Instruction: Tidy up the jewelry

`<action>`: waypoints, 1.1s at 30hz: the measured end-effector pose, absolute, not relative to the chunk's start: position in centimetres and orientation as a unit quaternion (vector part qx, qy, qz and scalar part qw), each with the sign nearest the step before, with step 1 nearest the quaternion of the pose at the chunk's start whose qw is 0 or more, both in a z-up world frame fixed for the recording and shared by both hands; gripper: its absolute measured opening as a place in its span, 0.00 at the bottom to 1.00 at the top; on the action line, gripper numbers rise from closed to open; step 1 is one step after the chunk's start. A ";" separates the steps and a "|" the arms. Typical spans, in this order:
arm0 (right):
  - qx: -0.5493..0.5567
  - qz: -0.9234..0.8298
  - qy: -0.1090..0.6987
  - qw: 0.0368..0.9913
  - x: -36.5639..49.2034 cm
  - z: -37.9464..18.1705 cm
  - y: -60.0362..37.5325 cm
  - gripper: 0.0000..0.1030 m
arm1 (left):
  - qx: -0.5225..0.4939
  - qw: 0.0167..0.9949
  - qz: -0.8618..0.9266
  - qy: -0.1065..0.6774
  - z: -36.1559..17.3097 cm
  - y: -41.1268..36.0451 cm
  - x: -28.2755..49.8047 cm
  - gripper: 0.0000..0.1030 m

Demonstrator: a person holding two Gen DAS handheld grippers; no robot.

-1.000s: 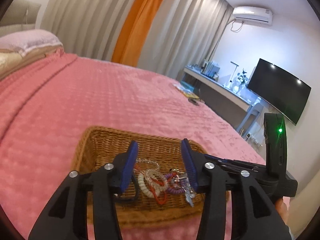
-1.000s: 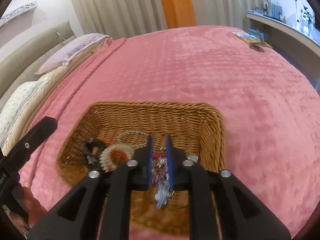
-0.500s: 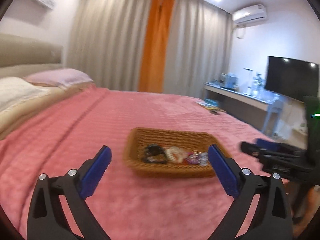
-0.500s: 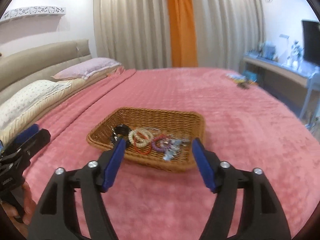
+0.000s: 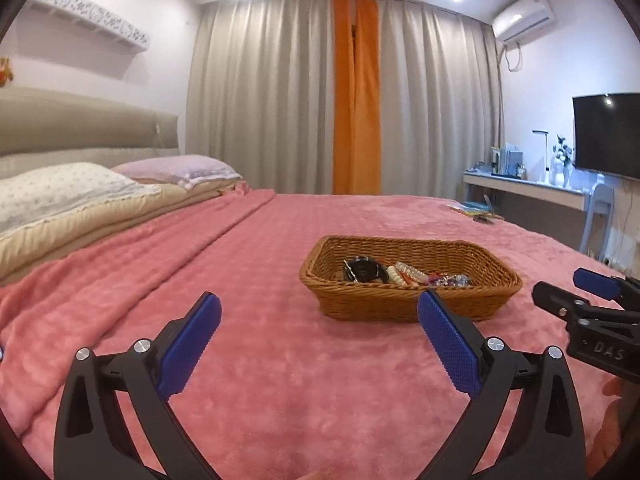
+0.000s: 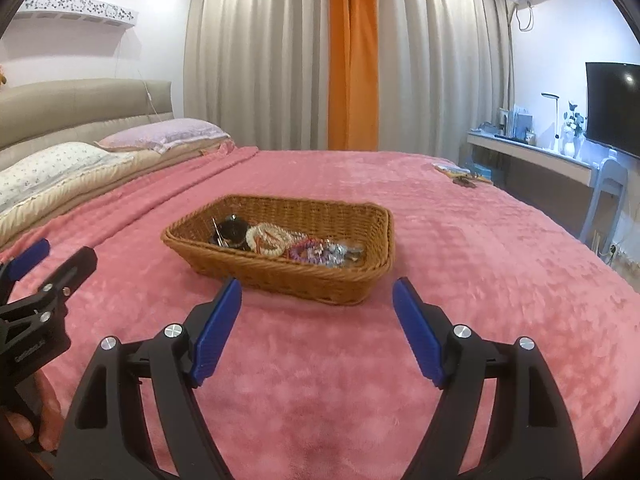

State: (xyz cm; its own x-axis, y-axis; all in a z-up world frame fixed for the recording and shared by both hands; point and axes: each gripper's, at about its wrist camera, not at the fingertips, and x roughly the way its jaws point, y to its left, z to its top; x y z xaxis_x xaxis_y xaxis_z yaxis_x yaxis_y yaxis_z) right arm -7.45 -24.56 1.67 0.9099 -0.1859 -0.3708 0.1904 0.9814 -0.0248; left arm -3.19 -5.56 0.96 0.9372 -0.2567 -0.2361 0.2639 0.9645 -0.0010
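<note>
A brown wicker basket (image 5: 360,304) (image 6: 288,276) sits on the pink bedspread. Inside lie a black coiled band (image 6: 232,230), a cream spiral bracelet (image 6: 264,240) and a purple and silver beaded piece (image 6: 320,254); the same pile shows in the left wrist view (image 5: 400,274). My left gripper (image 5: 318,320) is open and empty, held above the bed in front of the basket. My right gripper (image 6: 318,308) is open and empty, just short of the basket's near wall. Each gripper shows at the edge of the other's view.
The pink blanket (image 6: 480,260) covers a wide bed. Pillows (image 5: 60,192) and a headboard are at the left. A desk (image 6: 532,160) with a lamp and a TV (image 5: 608,136) stand at the right. Small items (image 6: 456,172) lie at the far bed edge.
Both grippers have pulled back from inside the basket and opened wide. The right one let go of the purple and silver jewelry, which now lies in the basket.
</note>
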 end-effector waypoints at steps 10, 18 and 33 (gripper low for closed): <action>0.034 -0.093 0.207 0.973 -6.8 0.7 -25.9 0.74 | 0.010 0.981 -0.137 0.137 0.3 -5.5 -2.4 0.93; 0.039 -0.092 0.213 0.972 -6.5 0.3 -26.0 0.76 | 0.015 0.982 -0.128 0.137 0.3 -5.7 -2.6 0.93; 0.019 -0.097 0.204 0.974 -6.7 0.5 -25.0 0.79 | 0.019 0.982 -0.126 0.142 0.3 -6.0 -2.5 0.93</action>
